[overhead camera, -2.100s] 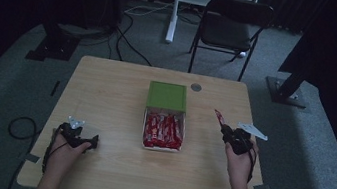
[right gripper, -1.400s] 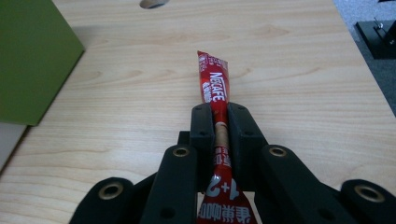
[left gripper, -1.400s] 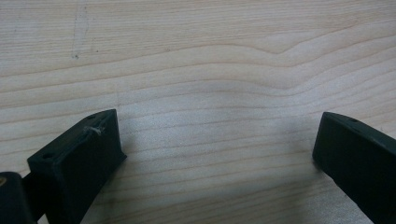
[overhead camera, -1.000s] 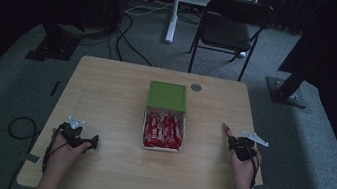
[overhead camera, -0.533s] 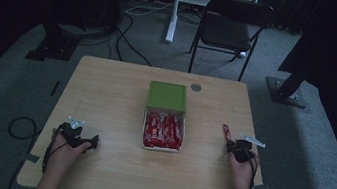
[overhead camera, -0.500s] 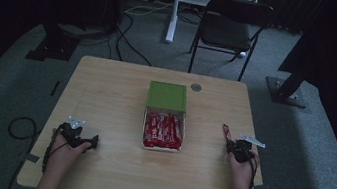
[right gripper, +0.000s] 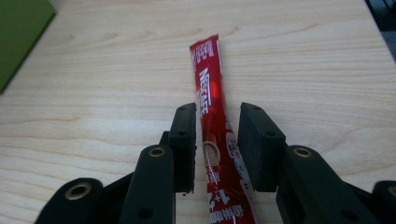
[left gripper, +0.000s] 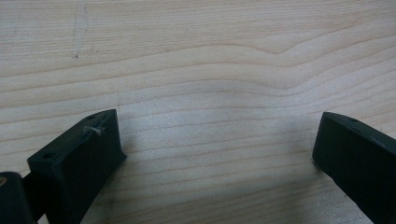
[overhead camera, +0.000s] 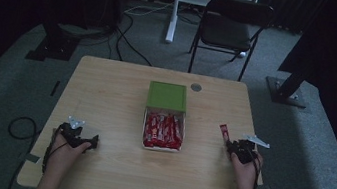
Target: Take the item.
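Taking the open white box of red sachets at the middle of the wooden table as the landmark, the left gripper rests on the tabletop well to the left of the box and a little nearer the person, held in the person's left hand. In the left gripper view its two black jaws stand wide apart with bare wood grain between them and nothing in the gap.

The box itself holds a packed row of red sachets, and its green lid lies flat on the table touching the box's far end. Beyond the lid, slightly to the right, a small round grey cap sits in the tabletop.

To the right of the box, well apart from it and about level with its near half, the right gripper is held low over the table in the person's right hand. A single red Nescafé sachet runs lengthwise between its jaws. In the right gripper view the jaws stand narrow, one on each side of the sachet; the left one looks to touch it, while a slim gap shows by the right one, so a firm grip cannot be told. The sachet's far end pokes out ahead of the gripper, pointing away from the person.
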The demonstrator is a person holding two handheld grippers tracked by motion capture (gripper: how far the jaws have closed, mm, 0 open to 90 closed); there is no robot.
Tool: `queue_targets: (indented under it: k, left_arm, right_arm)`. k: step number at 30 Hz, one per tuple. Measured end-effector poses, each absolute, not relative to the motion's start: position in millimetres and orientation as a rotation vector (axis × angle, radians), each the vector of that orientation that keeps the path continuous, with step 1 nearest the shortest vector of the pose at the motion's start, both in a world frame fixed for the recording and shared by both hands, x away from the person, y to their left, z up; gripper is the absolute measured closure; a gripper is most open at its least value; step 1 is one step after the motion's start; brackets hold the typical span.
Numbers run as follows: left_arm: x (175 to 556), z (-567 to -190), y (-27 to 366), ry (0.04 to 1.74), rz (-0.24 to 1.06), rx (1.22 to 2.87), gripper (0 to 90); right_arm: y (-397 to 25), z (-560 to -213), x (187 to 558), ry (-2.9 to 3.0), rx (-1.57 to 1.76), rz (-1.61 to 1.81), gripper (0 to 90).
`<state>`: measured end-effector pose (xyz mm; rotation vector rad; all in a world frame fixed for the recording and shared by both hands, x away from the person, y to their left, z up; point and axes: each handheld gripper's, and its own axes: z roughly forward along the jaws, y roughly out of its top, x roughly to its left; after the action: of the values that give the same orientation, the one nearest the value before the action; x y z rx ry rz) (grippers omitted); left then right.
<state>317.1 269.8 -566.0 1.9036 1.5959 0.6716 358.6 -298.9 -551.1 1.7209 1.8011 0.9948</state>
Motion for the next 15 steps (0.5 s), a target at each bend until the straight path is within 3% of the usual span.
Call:
queue_targets:
  k: [15]
  left_arm:
    - [317, -566, 270, 1.596, 0.672, 1.903, 2.0]
  right_arm:
    - [-286, -537, 347, 1.858, 1.64, 1.093, 61.3]
